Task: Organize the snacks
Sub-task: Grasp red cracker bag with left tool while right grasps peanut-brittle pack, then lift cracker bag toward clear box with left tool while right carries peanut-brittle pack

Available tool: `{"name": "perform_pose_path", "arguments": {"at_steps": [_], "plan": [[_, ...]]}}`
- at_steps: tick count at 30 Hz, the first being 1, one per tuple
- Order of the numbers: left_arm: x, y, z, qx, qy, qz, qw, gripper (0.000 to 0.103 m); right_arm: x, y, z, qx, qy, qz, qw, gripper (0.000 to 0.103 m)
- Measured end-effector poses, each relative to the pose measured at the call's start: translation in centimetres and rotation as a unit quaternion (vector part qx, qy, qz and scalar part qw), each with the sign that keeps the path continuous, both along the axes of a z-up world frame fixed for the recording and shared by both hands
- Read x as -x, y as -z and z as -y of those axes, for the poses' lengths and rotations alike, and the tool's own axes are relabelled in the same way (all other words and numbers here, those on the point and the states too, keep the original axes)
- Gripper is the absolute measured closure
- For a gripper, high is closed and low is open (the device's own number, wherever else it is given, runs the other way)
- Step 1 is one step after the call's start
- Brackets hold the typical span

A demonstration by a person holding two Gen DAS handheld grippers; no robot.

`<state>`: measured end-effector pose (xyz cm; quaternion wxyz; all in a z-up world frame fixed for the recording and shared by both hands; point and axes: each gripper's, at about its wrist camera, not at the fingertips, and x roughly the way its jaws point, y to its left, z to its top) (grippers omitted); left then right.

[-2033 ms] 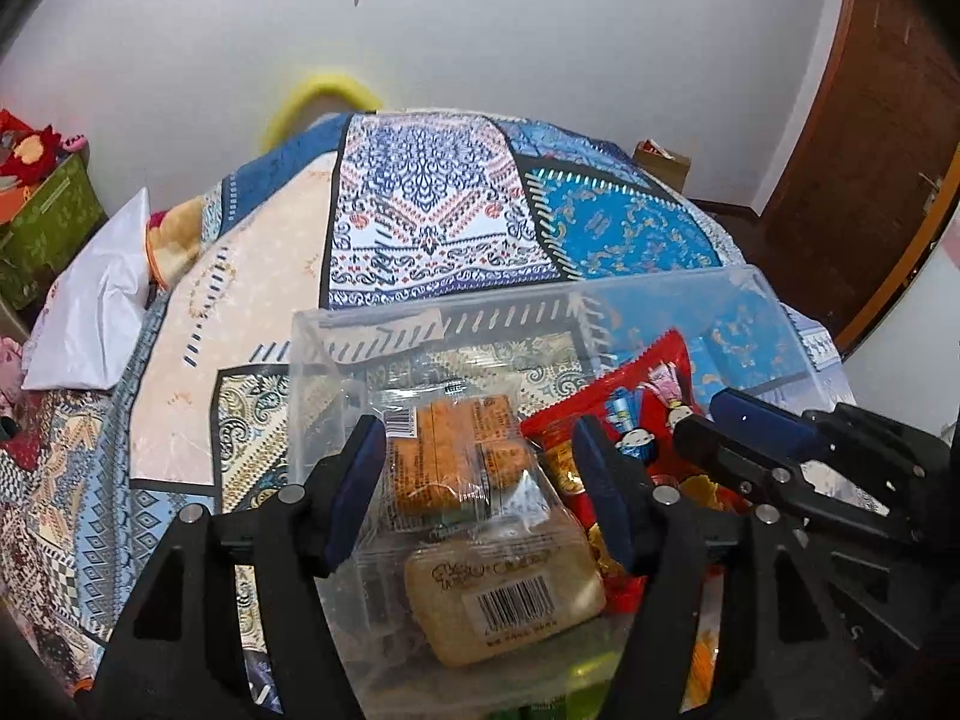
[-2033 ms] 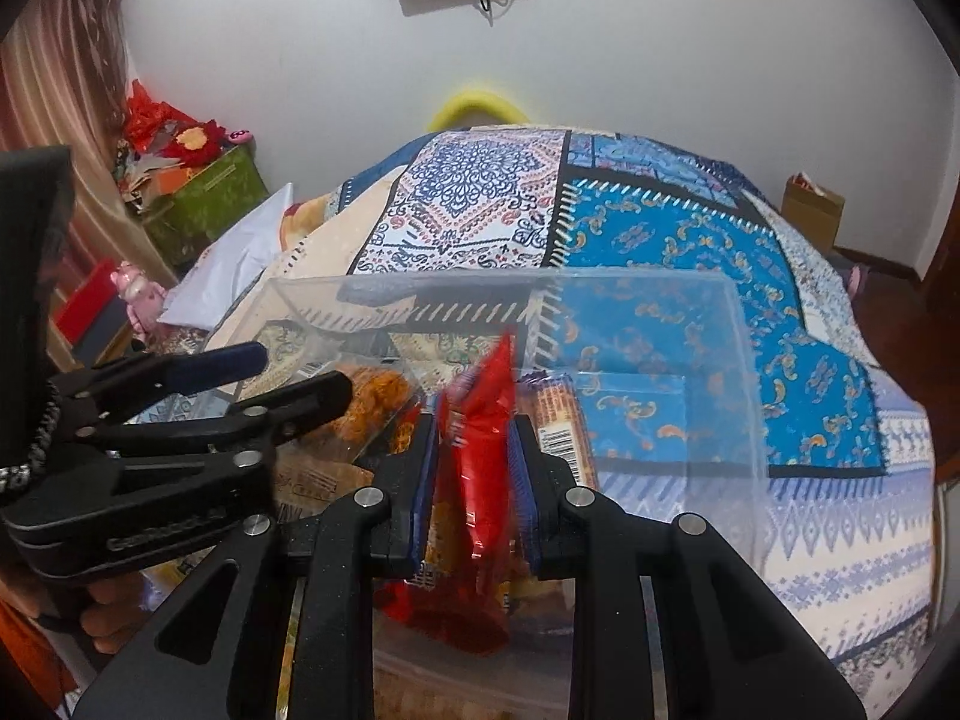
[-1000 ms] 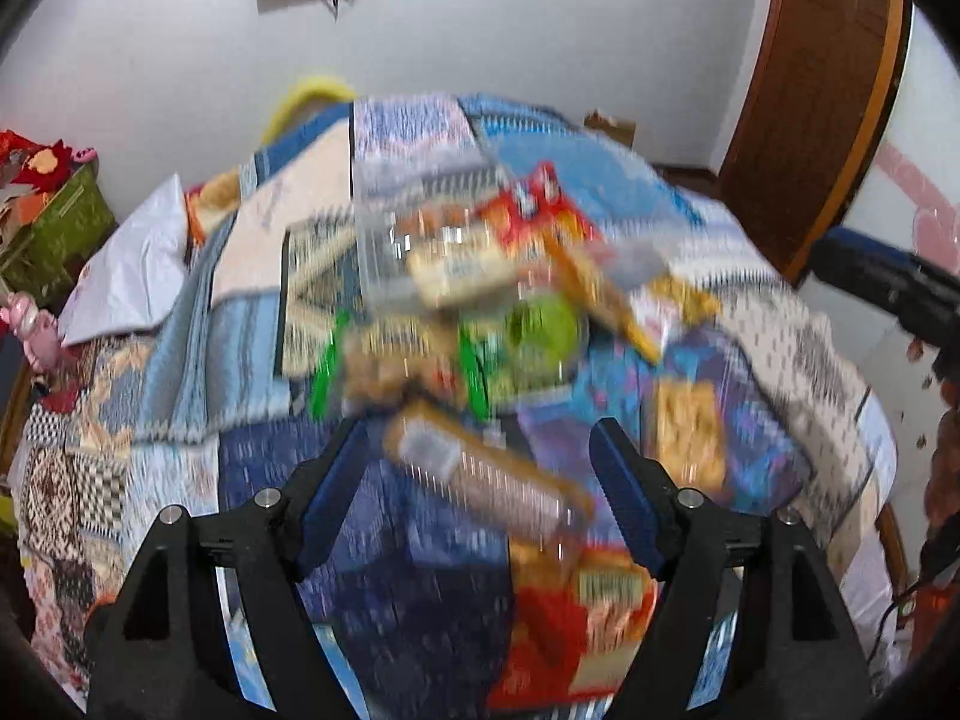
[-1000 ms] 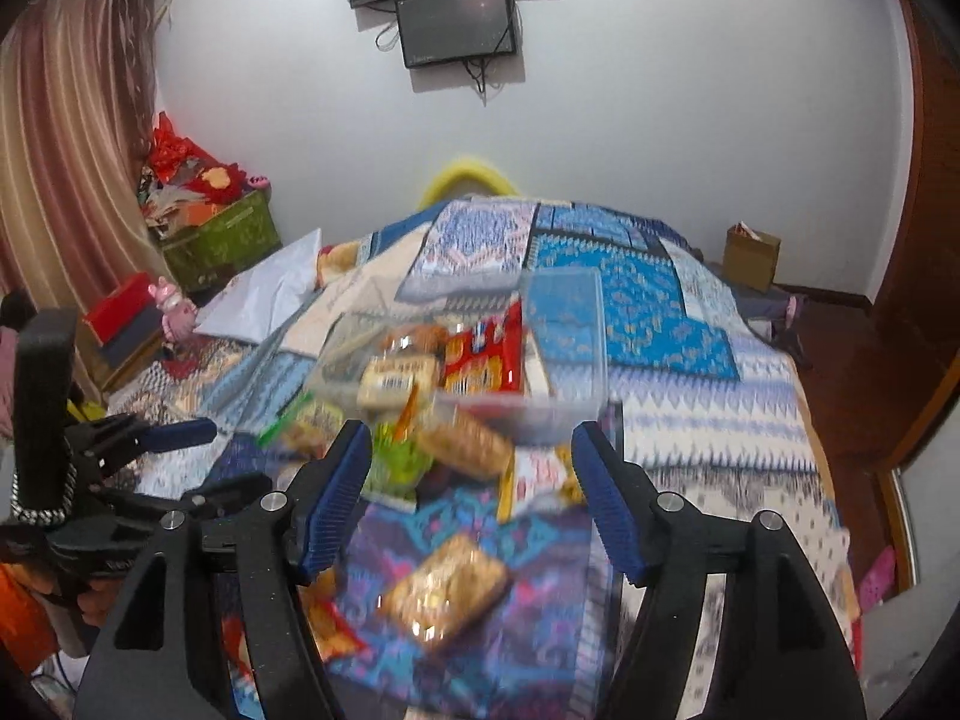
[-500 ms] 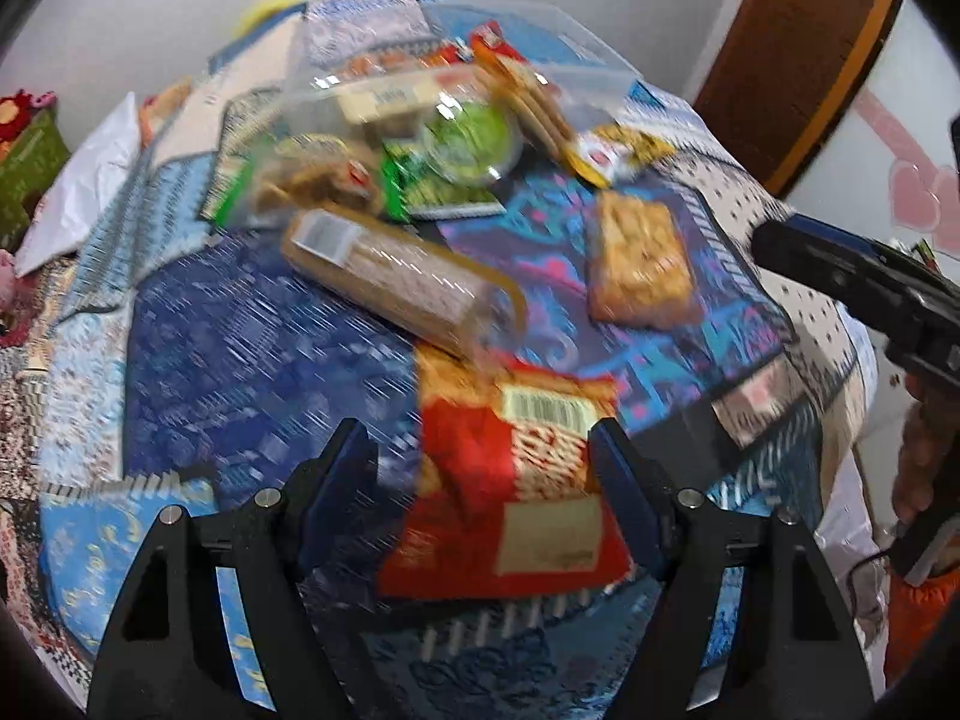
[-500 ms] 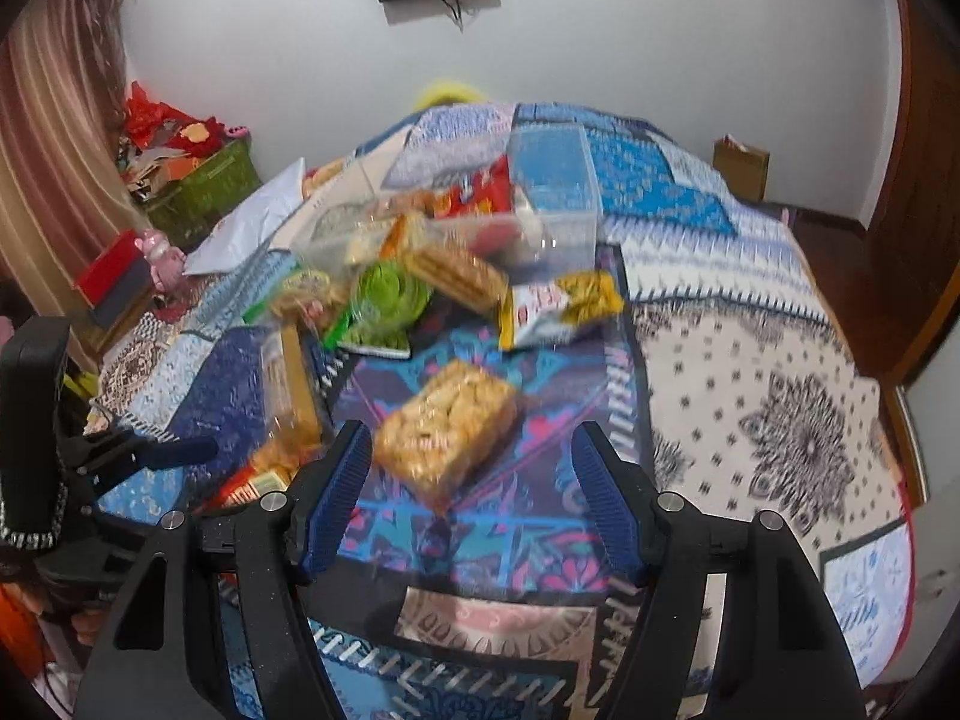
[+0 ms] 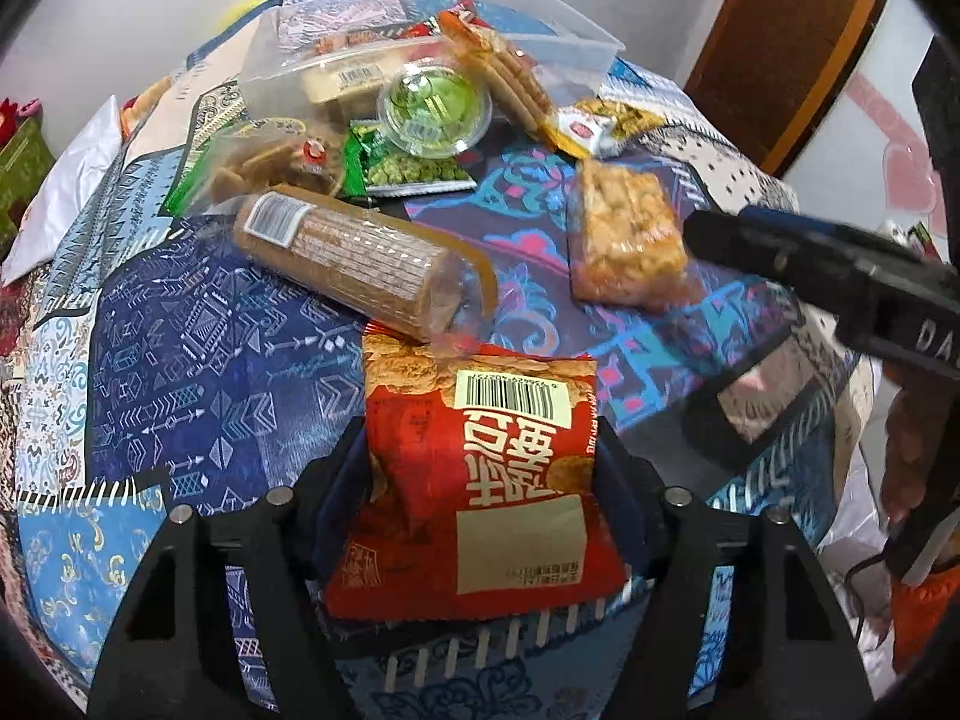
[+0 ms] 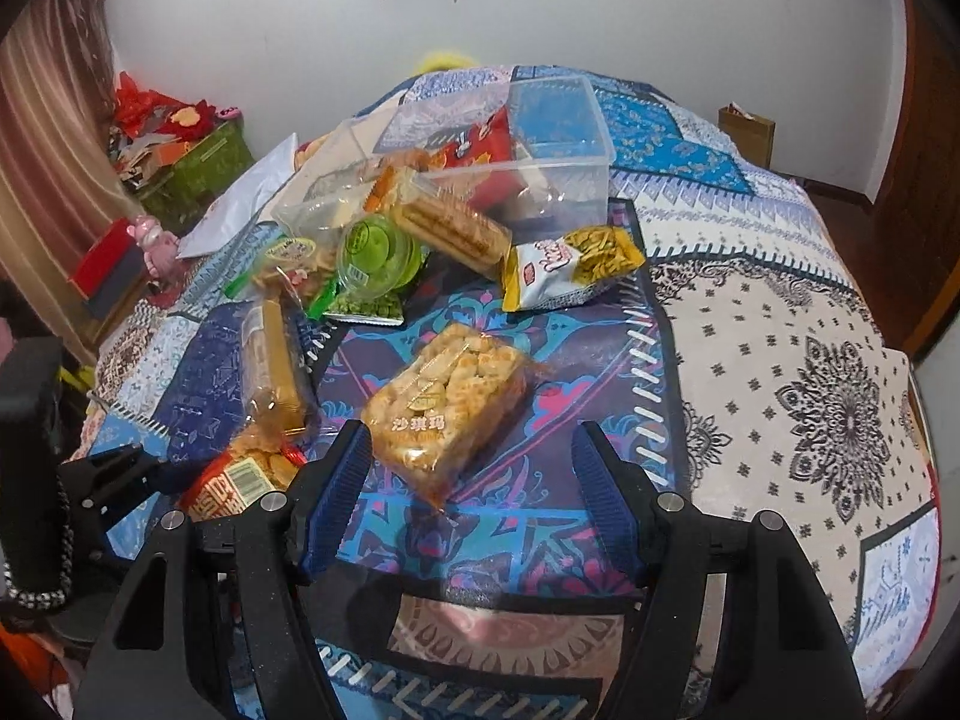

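Left gripper down low over the quilt, fingers either side of a red snack bag — spread wide, seemingly touching its edges, though whether actually squeezing is hard to tell from this angle. Bag lying flat, barcode sticker up top, large white Chinese characters across the red, a blank white panel below.

Just beyond its top edge, overlapping it: a clear-wrapped roll of round biscuits, barcode label on the far end. Further back, a green-lidded round tub, a green pea packet, a clear bag of crackers.

Right gripper wide open, holding nothing, hovering just short of a clear pack of golden puffed squares printed "沙琪玛". Near finger beside the pack's corner, not gripping.

Beyond that: a yellow-and-white packet, red logo unreadable, and a sleeve of wafer-style biscuits leaning out of the clear plastic bin. Red packet and other wrapped snacks inside the bin, mid-bed.
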<state>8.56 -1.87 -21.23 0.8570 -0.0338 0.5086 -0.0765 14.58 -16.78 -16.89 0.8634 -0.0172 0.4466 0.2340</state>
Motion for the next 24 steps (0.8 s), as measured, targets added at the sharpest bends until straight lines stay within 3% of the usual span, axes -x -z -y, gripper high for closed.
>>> {"name": "perform_pose_path", "arguments": {"at_steps": [11, 24], "plan": [[-0.9, -1.2, -1.9, 0.01, -0.03, 0.024, 0.9992, 0.044, -2.4, 1.3, -2.0, 0.006, -0.008, -0.023, 1.0, 0.037], [-0.7, -1.5, -3.5, 0.003, -0.057, 0.033, 0.9978, 0.046, -3.9, 3.1, -3.6, 0.013, -0.019, -0.049, 0.999, 0.036]]}}
